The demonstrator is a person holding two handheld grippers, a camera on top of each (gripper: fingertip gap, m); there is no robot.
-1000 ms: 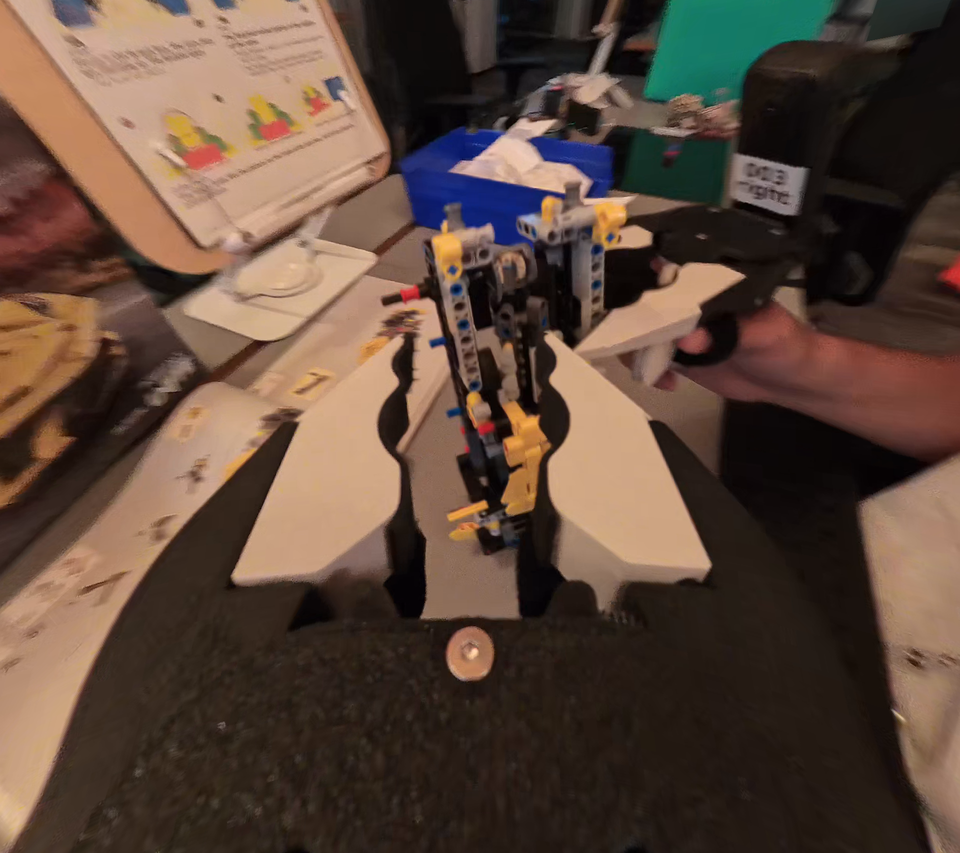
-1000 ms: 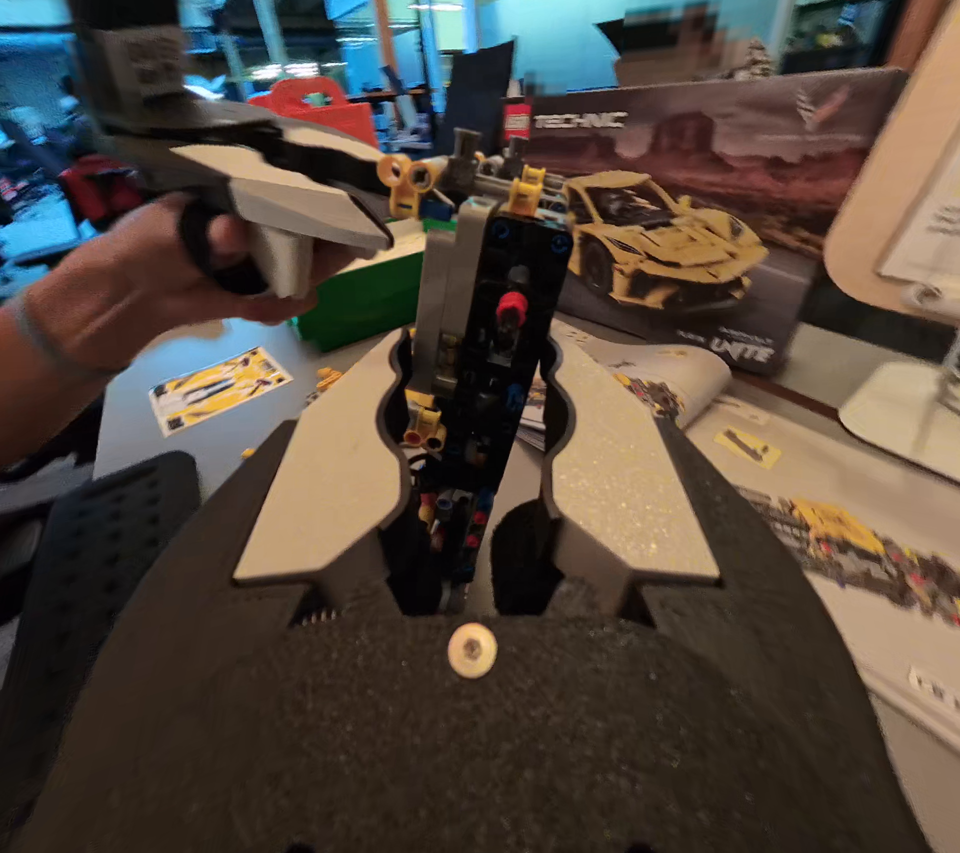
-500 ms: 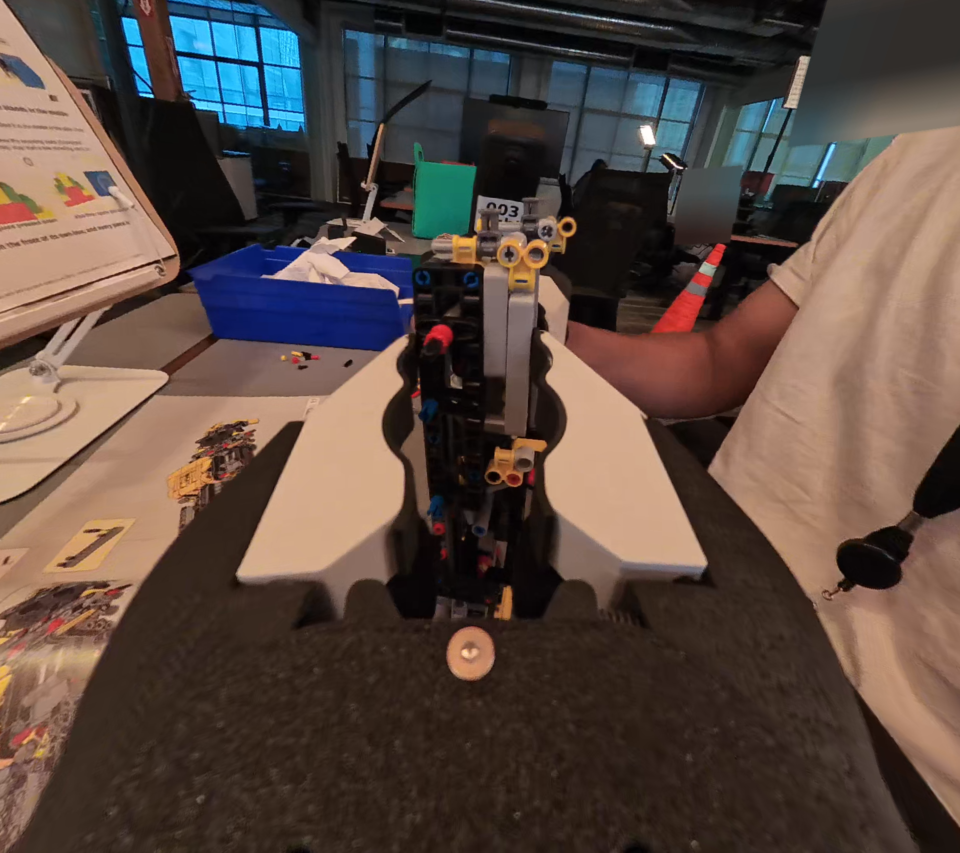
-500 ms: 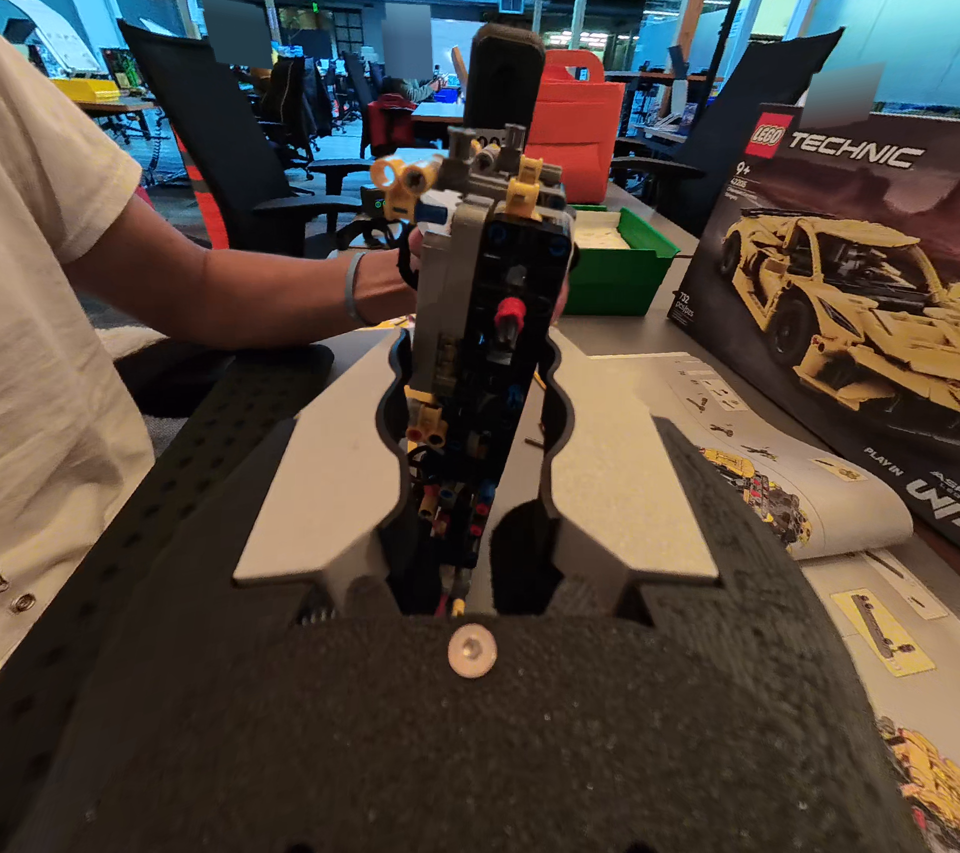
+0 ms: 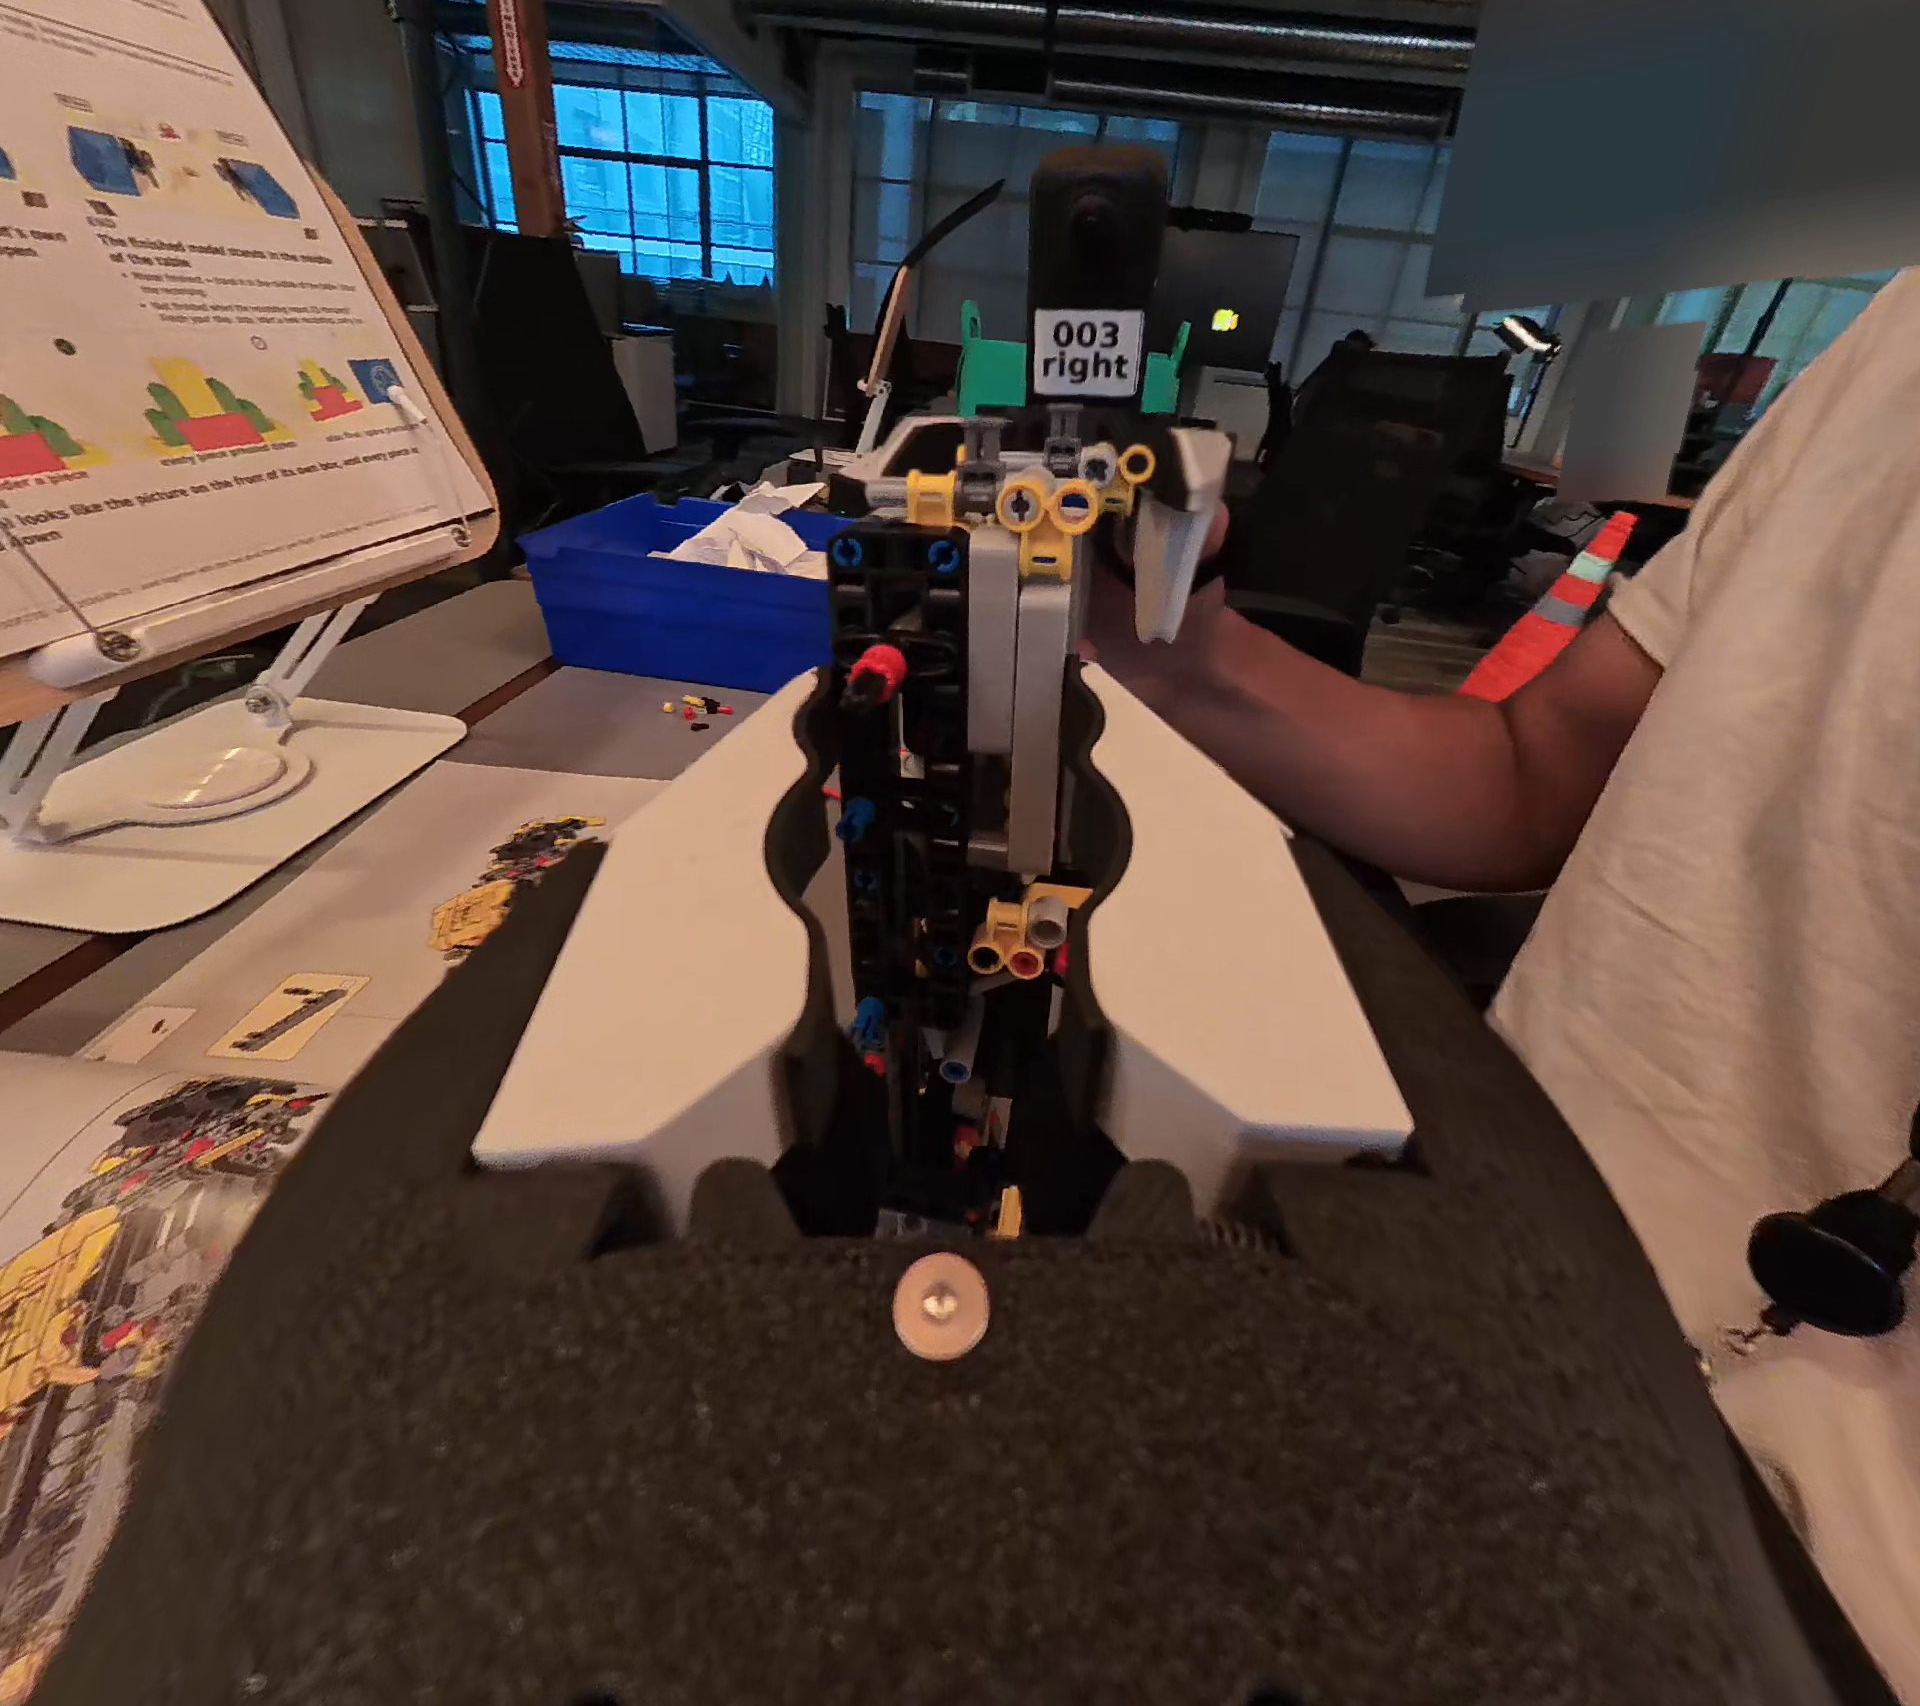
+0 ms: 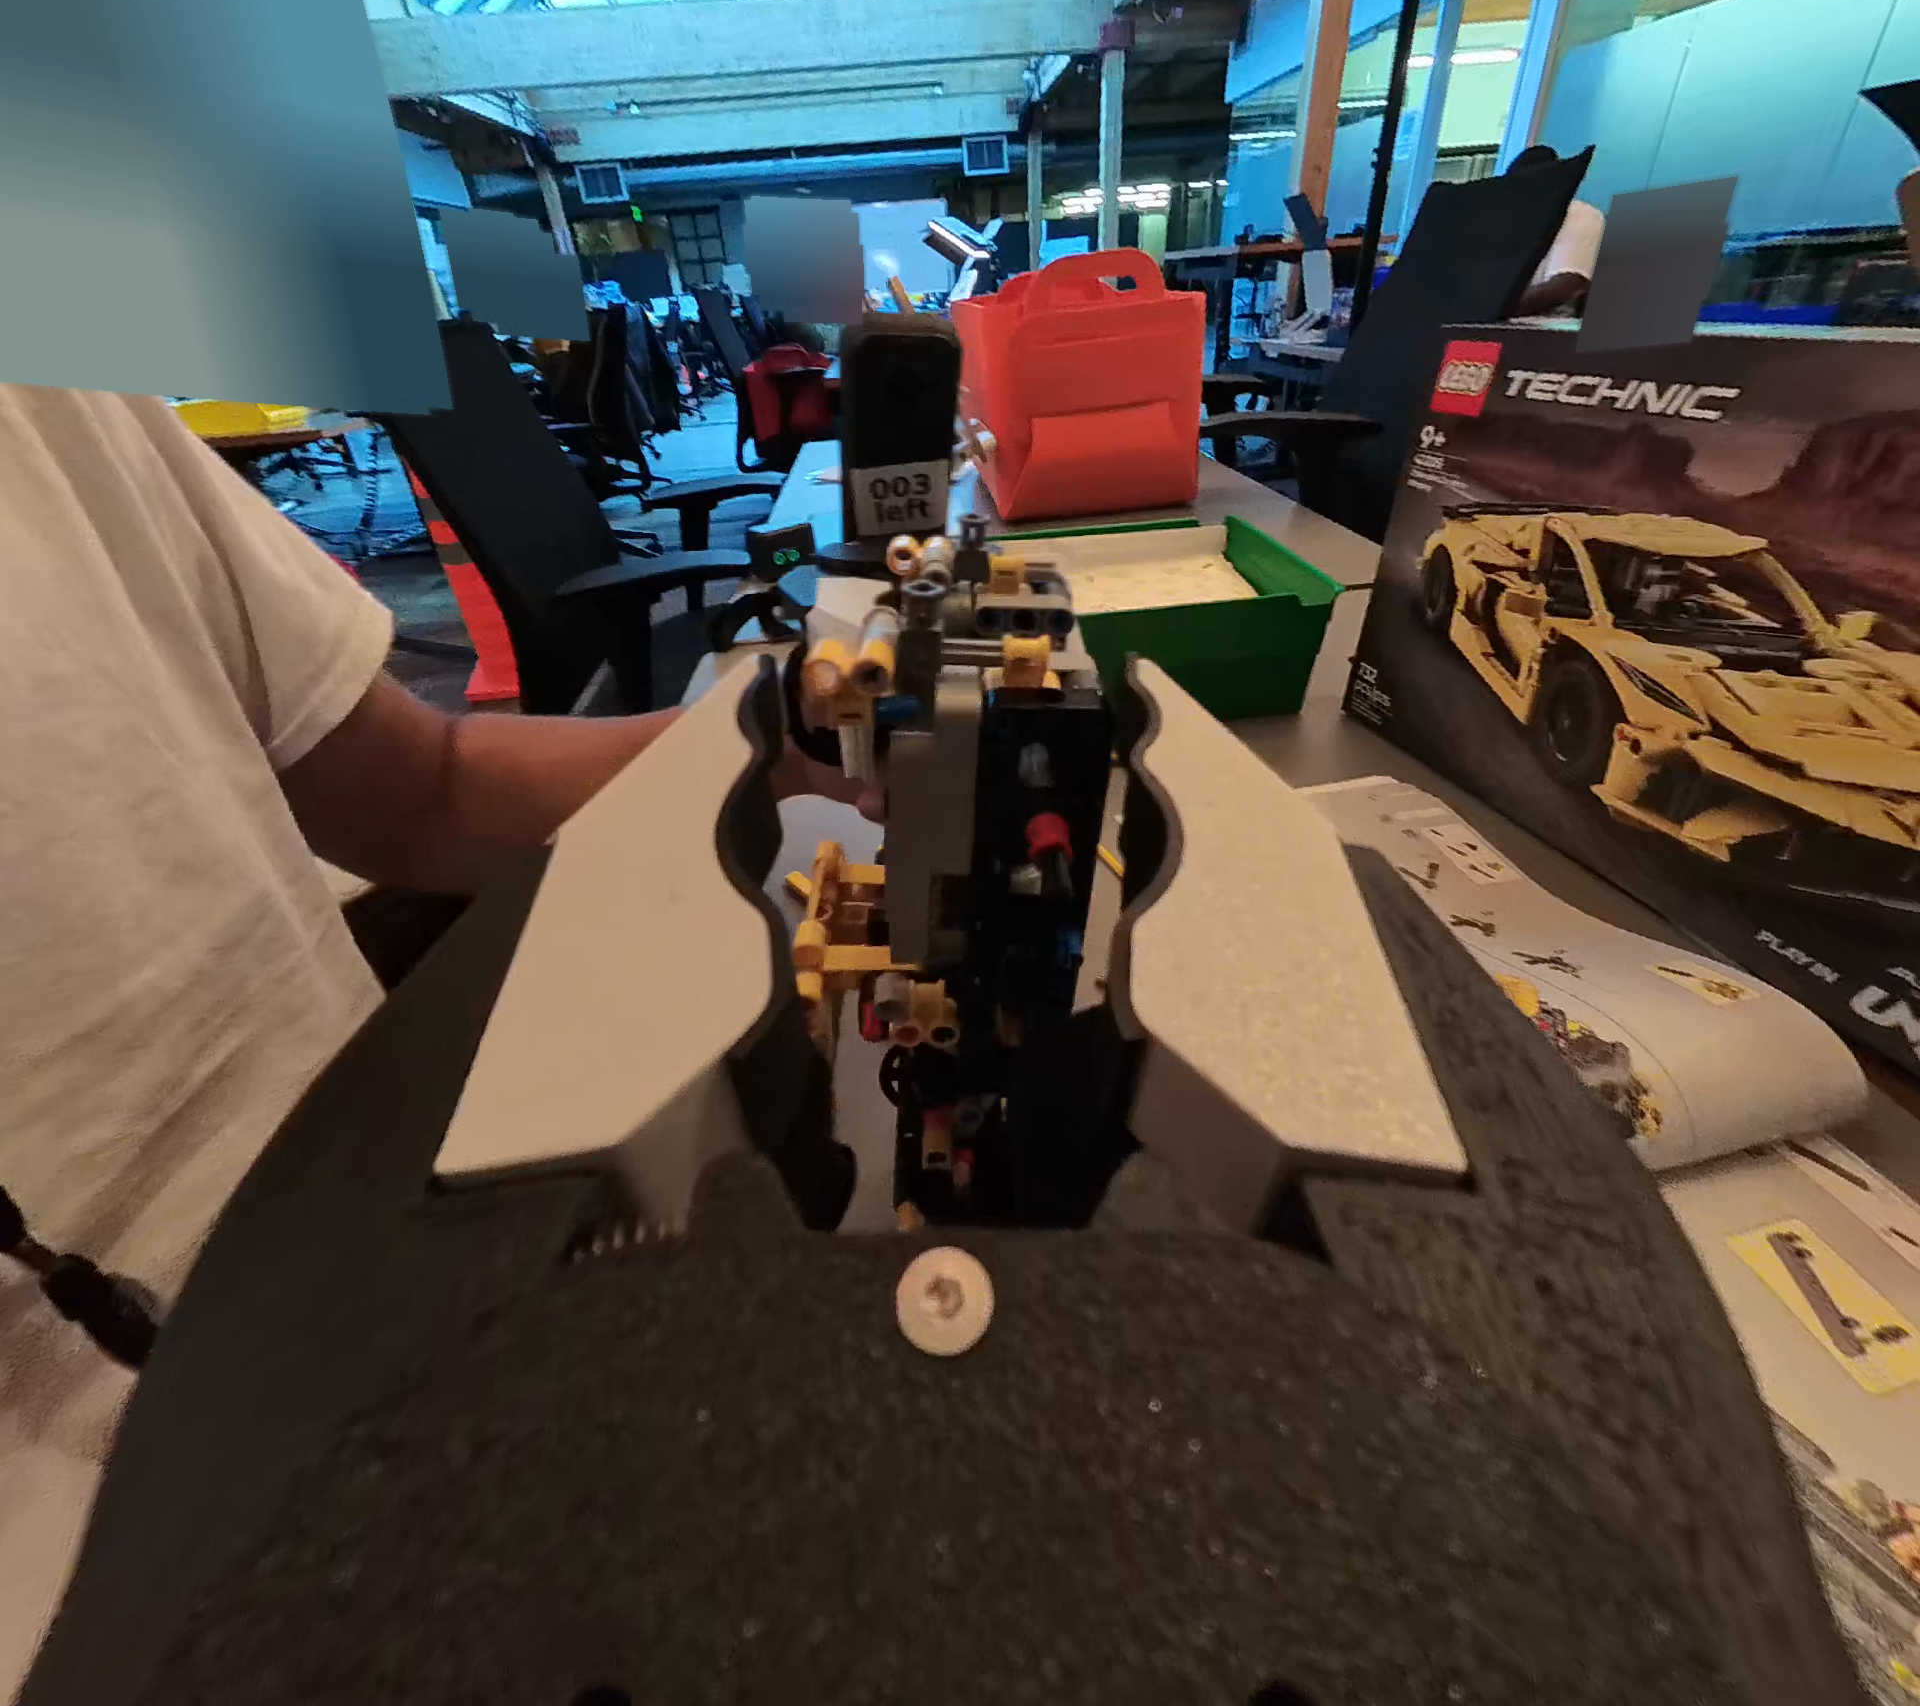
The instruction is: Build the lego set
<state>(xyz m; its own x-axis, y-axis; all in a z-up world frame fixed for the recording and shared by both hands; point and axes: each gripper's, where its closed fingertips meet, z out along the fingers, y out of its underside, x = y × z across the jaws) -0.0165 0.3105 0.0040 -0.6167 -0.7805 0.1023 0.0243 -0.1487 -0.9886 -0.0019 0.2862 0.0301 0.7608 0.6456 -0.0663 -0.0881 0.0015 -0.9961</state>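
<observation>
With the left gripper (image 5: 940, 783) clamped on the lego model (image 5: 951, 783) and the right gripper (image 6: 940, 783) spread apart, any twist could pop pins loose.

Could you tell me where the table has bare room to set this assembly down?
Bare grey tabletop lies between the blue plastic bin and the white stand base, beside some tiny loose pieces. The open instruction booklet and yellow-car box crowd the other side.
</observation>
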